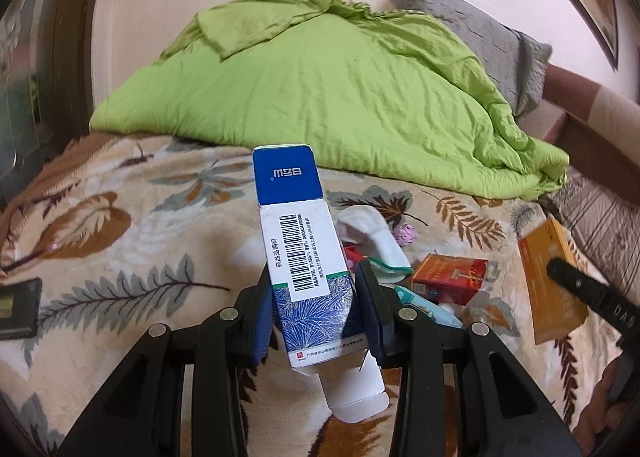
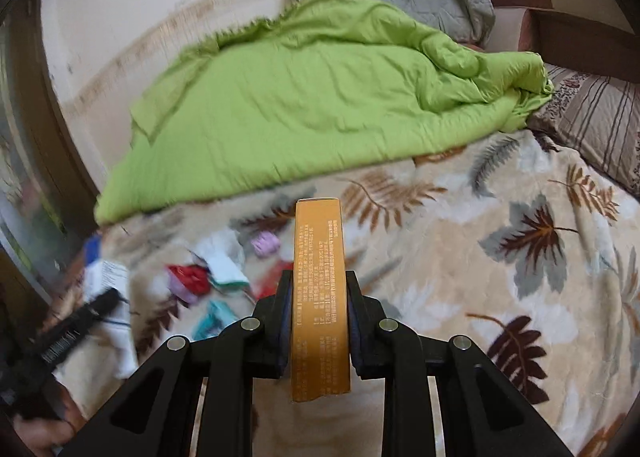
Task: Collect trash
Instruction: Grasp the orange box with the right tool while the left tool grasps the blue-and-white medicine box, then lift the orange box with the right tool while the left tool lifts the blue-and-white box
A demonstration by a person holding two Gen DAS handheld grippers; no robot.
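The left gripper (image 1: 316, 297) clamps a blue-and-white medicine box (image 1: 304, 253) between its pads, the box pointing forward above a leaf-patterned blanket (image 1: 120, 217) — loose trash, a red carton (image 1: 448, 277) and a white sock (image 1: 372, 241), lies just beyond to the right. In the right wrist view, the right gripper (image 2: 320, 305) is closed on an orange box (image 2: 318, 297) held edge-on — scattered litter (image 2: 192, 277) sits to its left, before a green quilt (image 2: 300, 105).
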